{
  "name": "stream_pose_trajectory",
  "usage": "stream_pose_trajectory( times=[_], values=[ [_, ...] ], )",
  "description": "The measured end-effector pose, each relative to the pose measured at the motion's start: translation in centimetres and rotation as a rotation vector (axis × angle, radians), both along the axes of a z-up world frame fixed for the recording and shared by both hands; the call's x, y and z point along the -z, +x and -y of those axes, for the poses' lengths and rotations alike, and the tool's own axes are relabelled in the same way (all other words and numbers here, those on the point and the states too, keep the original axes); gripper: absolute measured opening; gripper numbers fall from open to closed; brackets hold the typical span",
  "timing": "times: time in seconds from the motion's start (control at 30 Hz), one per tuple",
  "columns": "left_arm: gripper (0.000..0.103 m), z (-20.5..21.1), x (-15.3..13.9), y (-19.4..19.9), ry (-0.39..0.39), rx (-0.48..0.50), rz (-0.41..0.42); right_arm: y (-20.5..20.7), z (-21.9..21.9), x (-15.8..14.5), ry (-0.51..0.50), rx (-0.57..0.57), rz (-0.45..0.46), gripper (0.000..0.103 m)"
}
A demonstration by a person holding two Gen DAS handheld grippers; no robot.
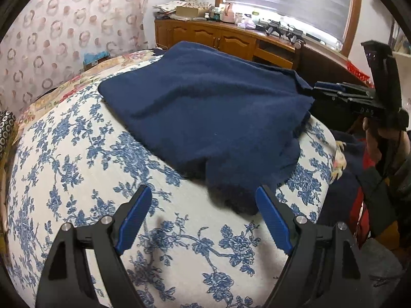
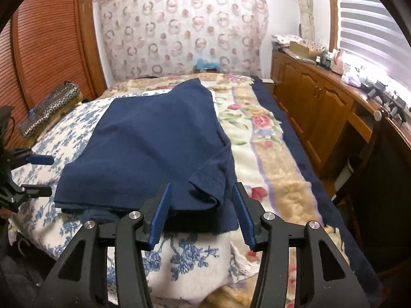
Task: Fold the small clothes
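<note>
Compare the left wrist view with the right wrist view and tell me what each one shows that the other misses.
Only the left wrist view shows the right gripper from outside, at the navy garment's far edge, and a red basket.

Only the right wrist view shows the slatted wooden door, the studded pillow, the floral blanket and the left gripper from outside.

Both show the folded navy garment on the blue-flowered cover, the patterned curtain, the wooden cabinets and the blinds.

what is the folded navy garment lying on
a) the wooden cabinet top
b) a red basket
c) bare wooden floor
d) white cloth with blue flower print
d: the folded navy garment rests on the white cloth with blue flower print spread over the bed.
</note>
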State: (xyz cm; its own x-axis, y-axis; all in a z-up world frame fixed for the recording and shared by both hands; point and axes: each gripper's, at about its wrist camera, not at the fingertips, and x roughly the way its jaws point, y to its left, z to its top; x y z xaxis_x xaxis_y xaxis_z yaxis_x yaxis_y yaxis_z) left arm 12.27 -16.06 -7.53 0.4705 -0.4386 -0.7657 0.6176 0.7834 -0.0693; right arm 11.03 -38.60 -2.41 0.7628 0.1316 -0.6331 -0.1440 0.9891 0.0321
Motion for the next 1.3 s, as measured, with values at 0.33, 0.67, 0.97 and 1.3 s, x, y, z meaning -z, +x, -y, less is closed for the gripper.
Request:
stream_pose_trajectory(
  times=[0.33, 0.67, 0.97, 1.3],
  values=[
    [0.084, 1.4, 1.1, -0.7, 0.007, 0.039, -0.02, -0.4, -0.3, -0.3, 0.026, -0.025, 0.005, 0.051],
    [0.043, 3.3, 1.8, -1.3, 0.014, 0.102, -0.027, -0.8, -1.9, -0.9, 0.019, -0.096, 0.022, 0.053],
    [0.006, 2.9, -2.8, -0.5, -0.09, 0.114, 0.043, -0.8, -3.8, -1.1, -0.039, -0.202, 0.04, 0.063],
    [0.006, 3.5, -7.3, 2.4, -0.137, 0.111, 0.11, 0.1, -6.9, -0.5, -0.108, -0.36, 0.05, 0.072]
  ],
)
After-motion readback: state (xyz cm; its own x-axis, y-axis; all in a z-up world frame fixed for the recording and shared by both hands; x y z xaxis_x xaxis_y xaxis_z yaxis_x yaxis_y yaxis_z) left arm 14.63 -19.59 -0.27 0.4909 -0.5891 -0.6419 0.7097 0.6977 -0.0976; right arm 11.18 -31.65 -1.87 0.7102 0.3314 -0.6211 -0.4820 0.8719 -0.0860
